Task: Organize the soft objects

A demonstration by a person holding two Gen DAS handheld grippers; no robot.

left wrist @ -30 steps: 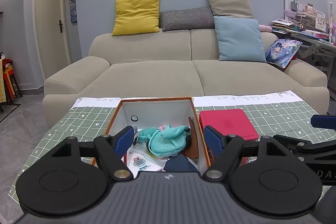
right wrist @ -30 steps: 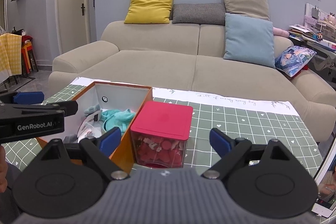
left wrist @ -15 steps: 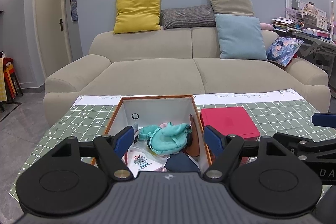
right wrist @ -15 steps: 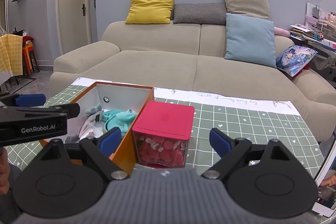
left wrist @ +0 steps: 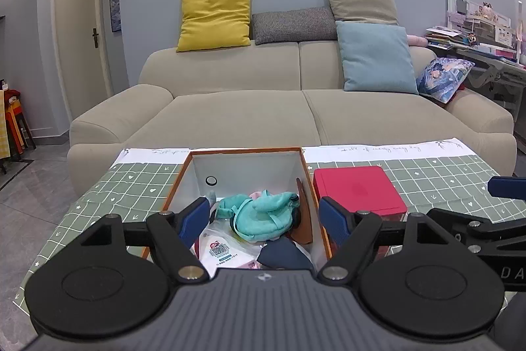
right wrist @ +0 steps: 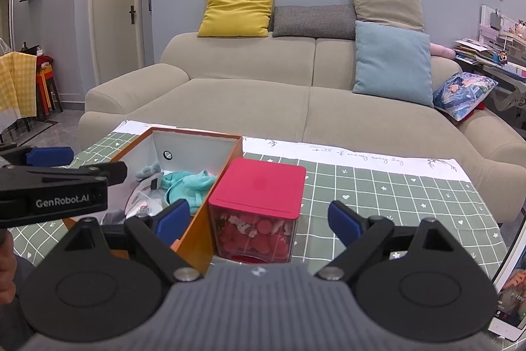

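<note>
Orange-walled box [left wrist: 179, 183] dead ahead in the left wrist view, teal soft toy [left wrist: 263, 214] heaped inside on a white packet [left wrist: 223, 249] and dark cloth [left wrist: 282, 255] — left gripper [left wrist: 263, 216] spread wide, grasping nothing. Red-lidded container [left wrist: 356, 189] just right of the box. From the right wrist view: right gripper [right wrist: 256, 217] likewise spread and empty, red-lidded container between its fingers, untouched — box and teal toy off to the left, on green checked tablecloth [right wrist: 394, 196].

The tabletop [right wrist: 394, 193], under a green checked cloth, carries an orange box [right wrist: 194, 239] touching a red-lidded container [right wrist: 259, 186].
</note>
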